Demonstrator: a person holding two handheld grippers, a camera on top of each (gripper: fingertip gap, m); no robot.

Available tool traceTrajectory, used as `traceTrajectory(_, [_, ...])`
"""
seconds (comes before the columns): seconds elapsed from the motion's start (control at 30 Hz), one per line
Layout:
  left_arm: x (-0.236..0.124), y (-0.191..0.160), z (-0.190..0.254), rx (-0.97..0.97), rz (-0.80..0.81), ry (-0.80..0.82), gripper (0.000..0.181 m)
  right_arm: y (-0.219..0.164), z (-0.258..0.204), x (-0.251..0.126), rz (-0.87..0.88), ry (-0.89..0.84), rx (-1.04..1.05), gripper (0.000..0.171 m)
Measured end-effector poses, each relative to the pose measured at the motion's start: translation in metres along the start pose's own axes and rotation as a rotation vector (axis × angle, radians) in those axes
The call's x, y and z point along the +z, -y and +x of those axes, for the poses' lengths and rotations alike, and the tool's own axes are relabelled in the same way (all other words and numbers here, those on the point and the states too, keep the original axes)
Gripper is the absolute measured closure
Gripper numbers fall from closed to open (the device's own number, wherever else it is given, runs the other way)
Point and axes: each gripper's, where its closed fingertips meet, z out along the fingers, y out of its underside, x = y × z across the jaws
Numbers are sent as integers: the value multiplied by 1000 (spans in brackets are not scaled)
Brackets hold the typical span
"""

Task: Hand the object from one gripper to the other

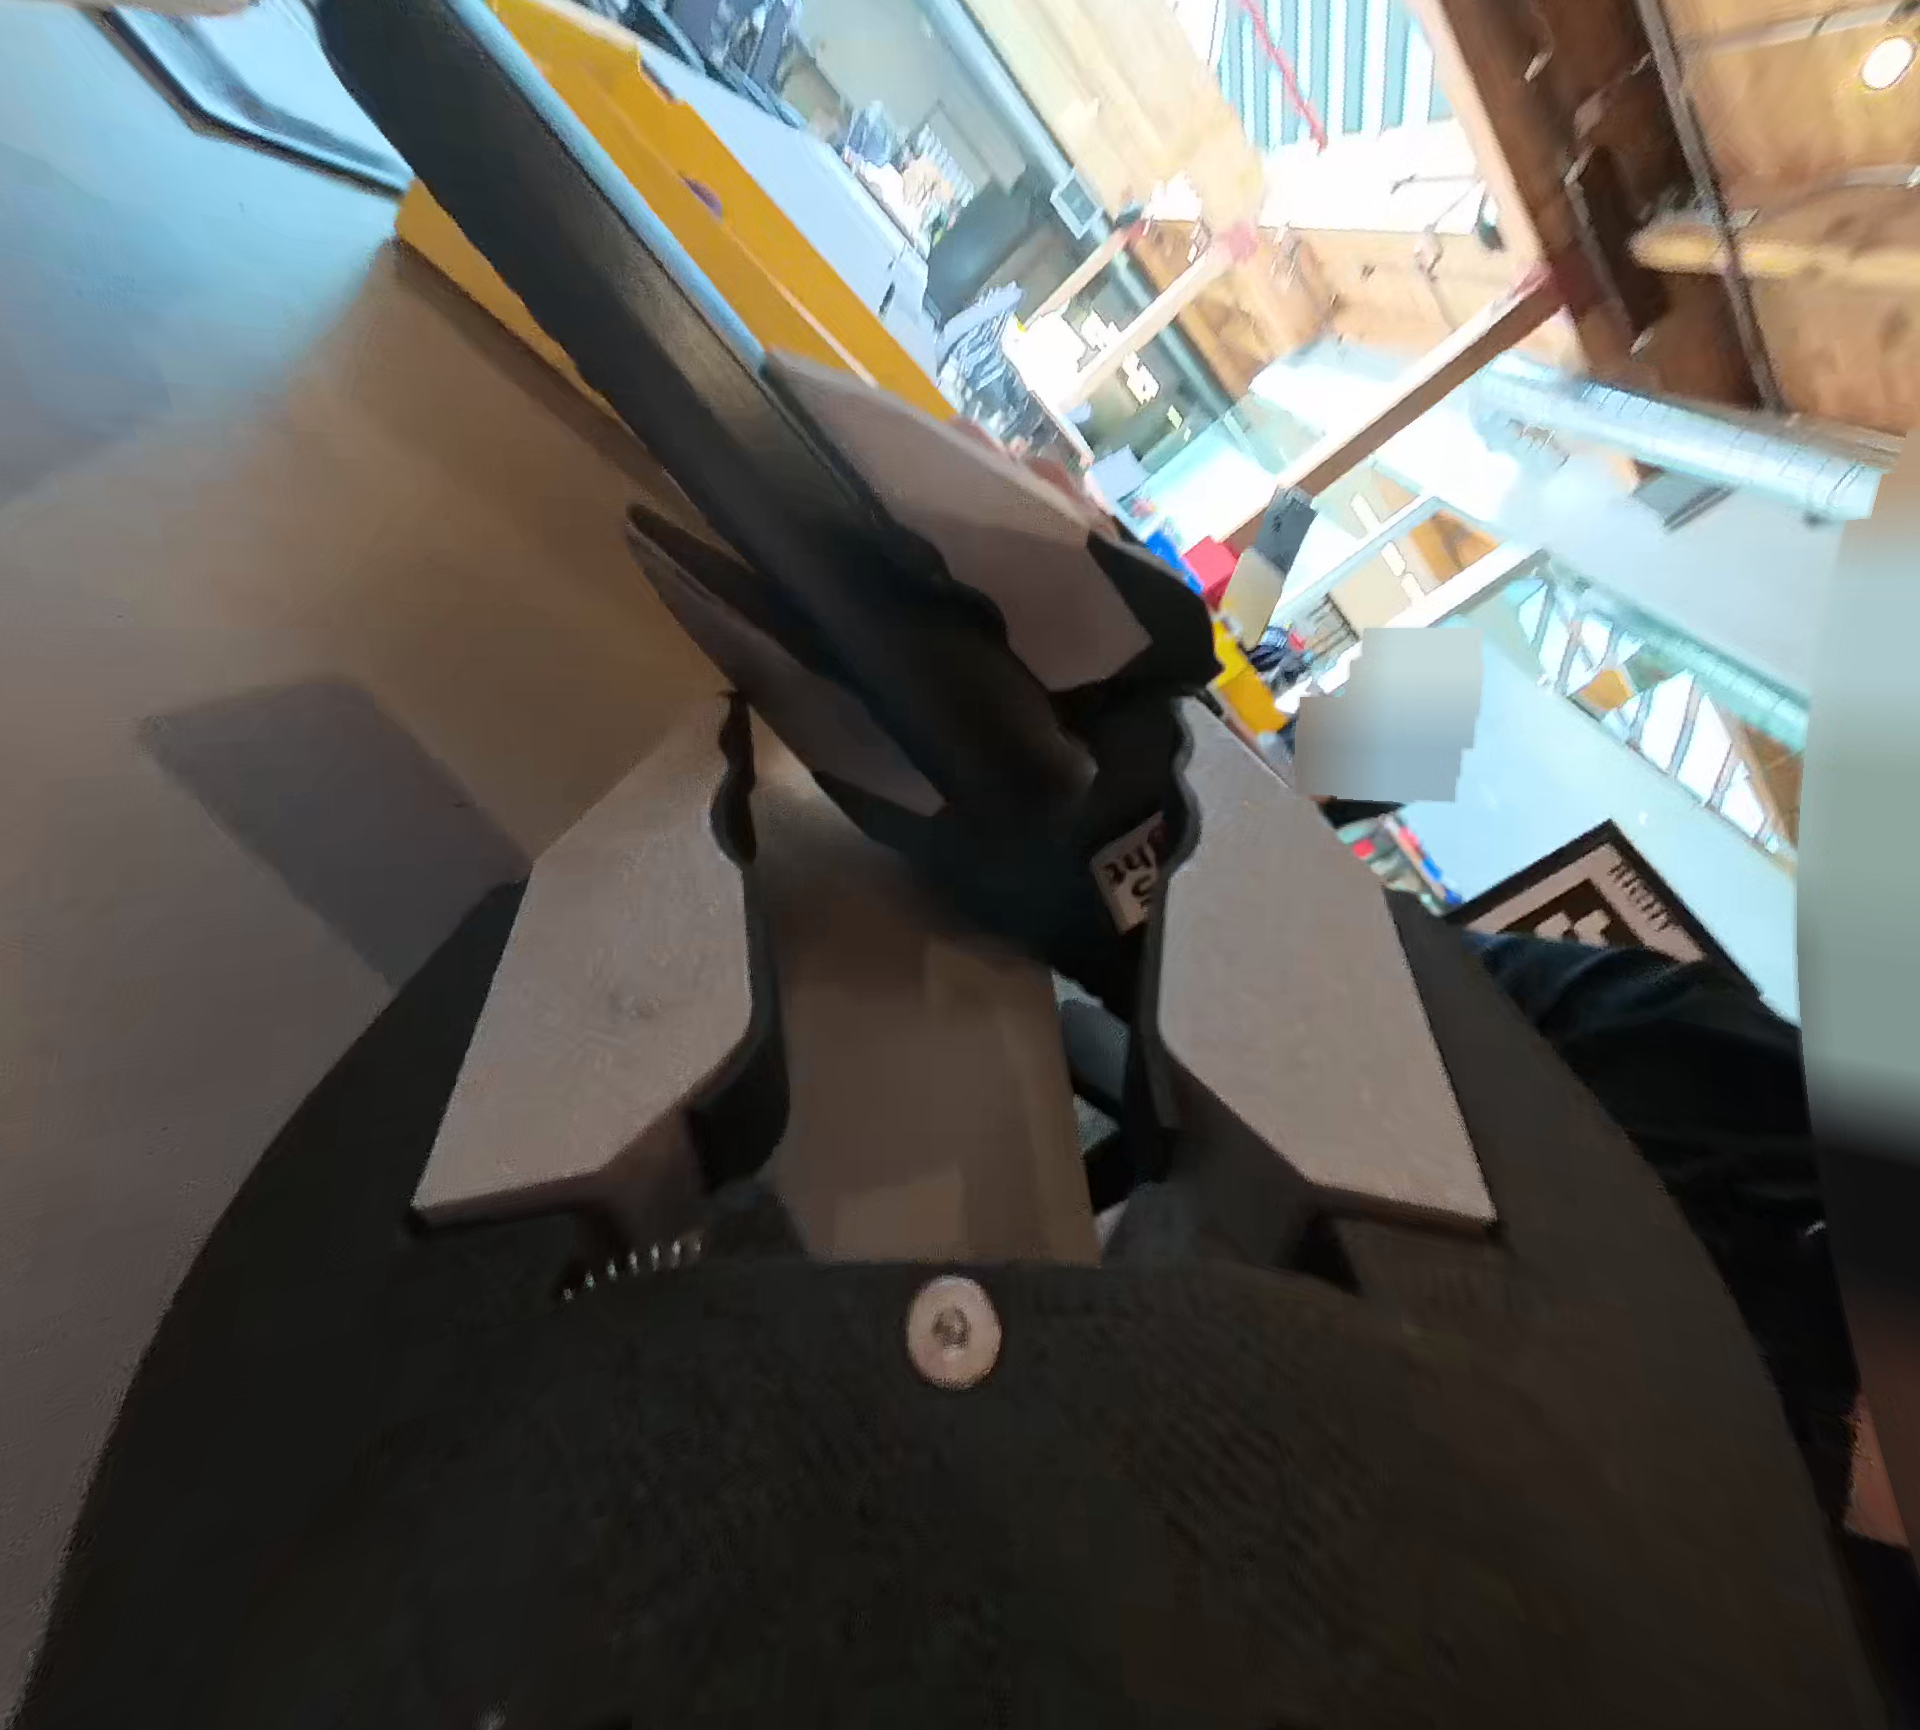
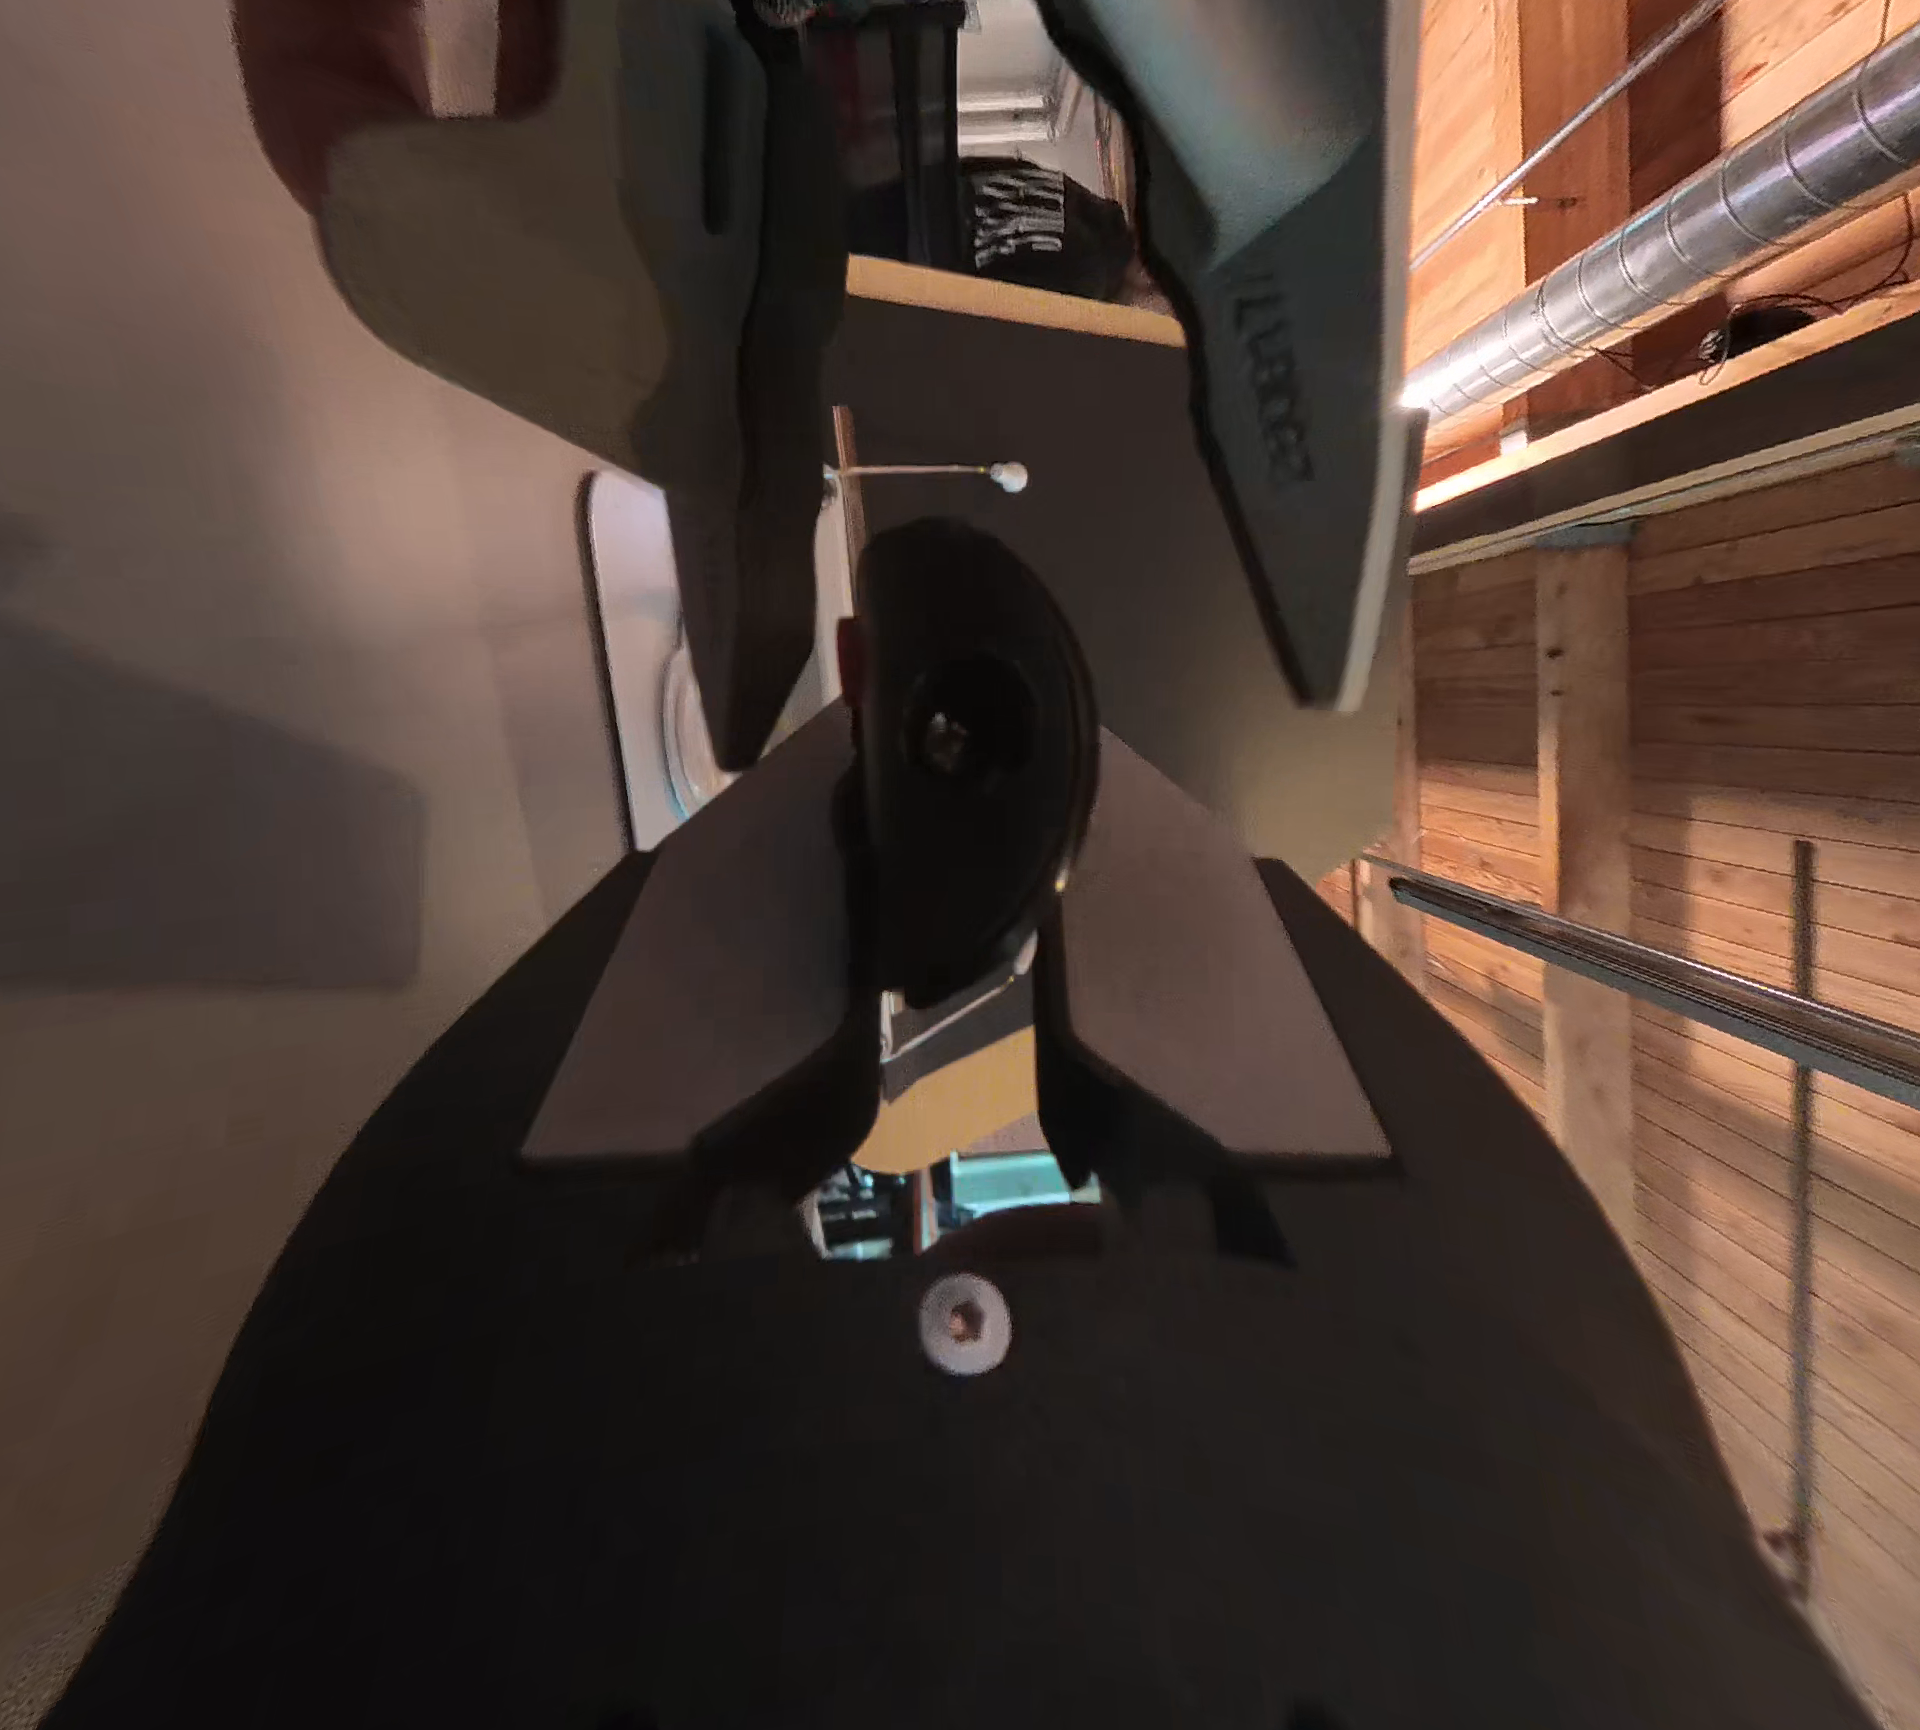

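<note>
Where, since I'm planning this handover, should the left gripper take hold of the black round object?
Probably the free far end of the black round object, beyond the right gripper, which pinches its near half. Come head-on from opposite, as the open left gripper is placed, with its fingers on the same two sides; the object looks narrow that way.

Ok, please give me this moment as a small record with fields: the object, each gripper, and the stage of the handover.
object: black rounded object
right gripper: shut on the object
left gripper: open, straddling the object
contact of left gripper with object: cannot tell
handover stage: the receiving grip is not yet made
</note>
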Motion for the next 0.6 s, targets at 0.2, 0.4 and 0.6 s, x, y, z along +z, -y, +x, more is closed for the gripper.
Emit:
traceTrajectory(0.2, [3, -9, -14, 6, -30, 31, 129, -6, -6, 6, -53, -10, -99, 149])
traceTrajectory(0.4, [-9, 1, -12, 35, 0, -4, 154, -3, -14, 5, 3, 8, -72, 138])
traceTrajectory(0.6, [-28, 28, -10, 107, 134, 20, 164, -4, 10, -4, 61, -41, 133, 116])
